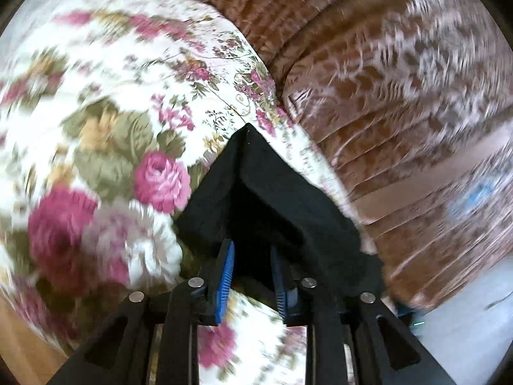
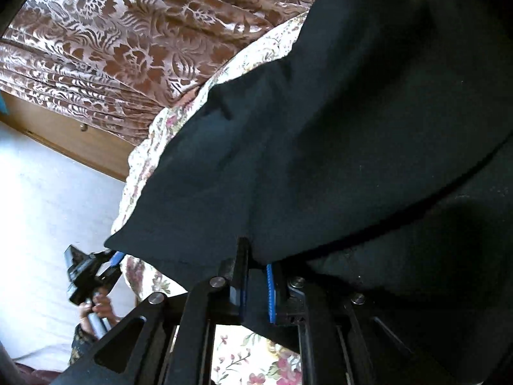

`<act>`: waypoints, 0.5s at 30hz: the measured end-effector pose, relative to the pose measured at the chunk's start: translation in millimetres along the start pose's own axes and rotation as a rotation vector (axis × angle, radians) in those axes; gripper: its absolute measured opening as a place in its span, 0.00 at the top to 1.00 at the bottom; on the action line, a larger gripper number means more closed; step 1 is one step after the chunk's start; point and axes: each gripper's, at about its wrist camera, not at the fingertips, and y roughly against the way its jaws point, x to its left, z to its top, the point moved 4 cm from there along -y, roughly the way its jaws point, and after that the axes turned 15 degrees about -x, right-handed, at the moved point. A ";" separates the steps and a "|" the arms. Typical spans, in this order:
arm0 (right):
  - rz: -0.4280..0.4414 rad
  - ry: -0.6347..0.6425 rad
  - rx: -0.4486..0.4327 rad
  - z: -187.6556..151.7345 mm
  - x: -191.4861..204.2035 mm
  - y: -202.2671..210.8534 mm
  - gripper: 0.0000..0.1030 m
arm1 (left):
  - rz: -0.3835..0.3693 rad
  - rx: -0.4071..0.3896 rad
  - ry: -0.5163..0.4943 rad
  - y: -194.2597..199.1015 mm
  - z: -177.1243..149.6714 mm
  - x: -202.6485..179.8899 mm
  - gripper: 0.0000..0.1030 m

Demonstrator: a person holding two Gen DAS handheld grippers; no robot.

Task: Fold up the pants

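Observation:
The black pants [image 2: 336,134] lie over a floral bedspread [image 1: 105,102]. My left gripper [image 1: 251,250] is shut on a corner of the pants [image 1: 256,192], which peaks up ahead of the blue pads [image 1: 226,276]. My right gripper [image 2: 256,269] is shut on an edge of the pants, with cloth pinched between its blue pads [image 2: 271,292]. The cloth fills most of the right wrist view. The left gripper also shows in the right wrist view [image 2: 110,261] at the lower left, held by a hand, at the cloth's far corner.
A brown patterned curtain [image 2: 112,41] hangs beside the bed, and also shows in the left wrist view [image 1: 400,96]. A wooden baseboard [image 2: 64,138] and pale floor [image 2: 48,208] lie to the left of the bed edge.

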 end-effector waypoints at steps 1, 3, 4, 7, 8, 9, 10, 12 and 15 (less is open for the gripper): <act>-0.003 0.001 0.002 -1.3 0.0 -1.3 0.91 | -0.035 -0.001 0.042 4.1 -0.1 0.4 0.73; -0.008 0.000 0.005 -1.9 -1.4 -5.5 0.91 | -0.089 -0.006 0.119 9.0 -1.0 0.0 0.69; -0.011 -0.001 0.005 -1.5 -1.8 -7.8 0.91 | -0.117 -0.008 0.152 11.4 -1.6 -0.8 0.67; -0.012 -0.006 0.003 0.6 -1.7 -9.8 0.91 | -0.159 -0.038 0.195 16.9 0.1 -8.9 0.63; -0.013 -0.008 0.003 0.6 -2.0 -11.0 0.91 | -0.162 -0.047 0.194 19.2 1.9 -11.1 0.63; -0.011 -0.012 0.002 -0.8 -3.2 -9.9 0.91 | -0.172 -0.058 0.194 22.5 2.2 -13.9 0.62; -0.010 -0.014 0.002 -1.0 -3.5 -10.1 0.91 | -0.173 -0.056 0.188 23.2 1.5 -16.6 0.56; -0.009 -0.016 0.002 -0.6 -3.1 -12.0 0.91 | -0.132 -0.040 0.154 18.7 -0.6 -18.2 0.52; -0.009 -0.015 0.004 -0.2 -4.0 -11.8 0.91 | -0.068 -0.027 0.078 9.3 -5.4 -21.6 0.54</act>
